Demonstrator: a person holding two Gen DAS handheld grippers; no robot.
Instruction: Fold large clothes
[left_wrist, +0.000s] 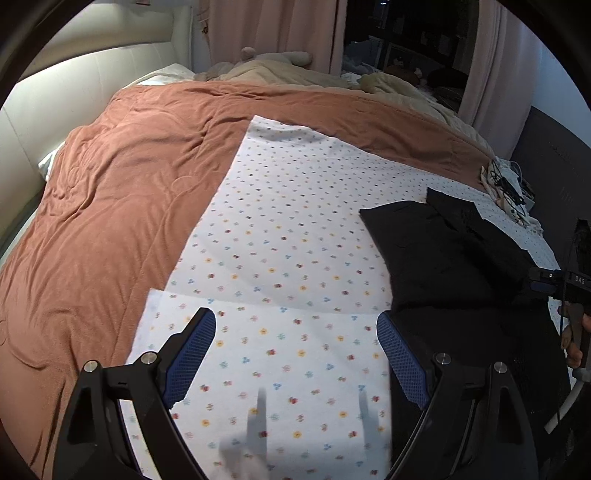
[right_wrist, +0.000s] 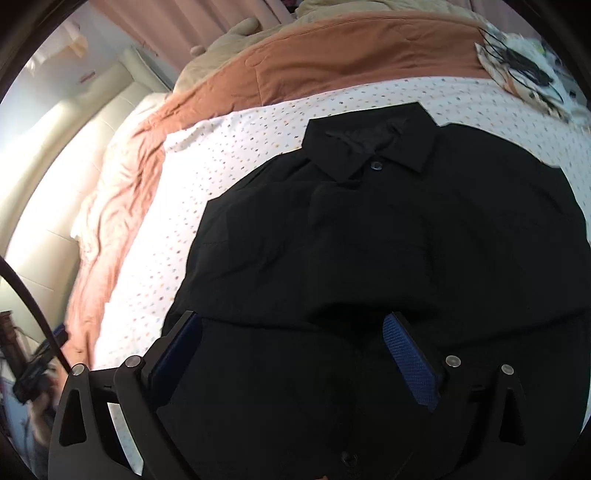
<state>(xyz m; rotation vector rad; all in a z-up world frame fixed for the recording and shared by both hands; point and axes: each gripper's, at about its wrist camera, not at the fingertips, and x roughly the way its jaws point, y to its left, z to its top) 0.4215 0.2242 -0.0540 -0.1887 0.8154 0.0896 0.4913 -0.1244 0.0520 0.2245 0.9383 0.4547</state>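
your black shirt (right_wrist: 369, 229) lies on the dotted sheet (left_wrist: 288, 229) just beside the rust blanket (left_wrist: 110, 192), sides apparently tucked in, bottom still unfolded. your right gripper (right_wrist: 291, 328) is spread wide over its hem, released; your left gripper (left_wrist: 295, 332) hovers open, empty.

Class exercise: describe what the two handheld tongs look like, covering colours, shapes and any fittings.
Both tongs, left tongs and right tongs, share one design: black angular frames, silver round bolts, and flat fingers faced with blue textured pads.
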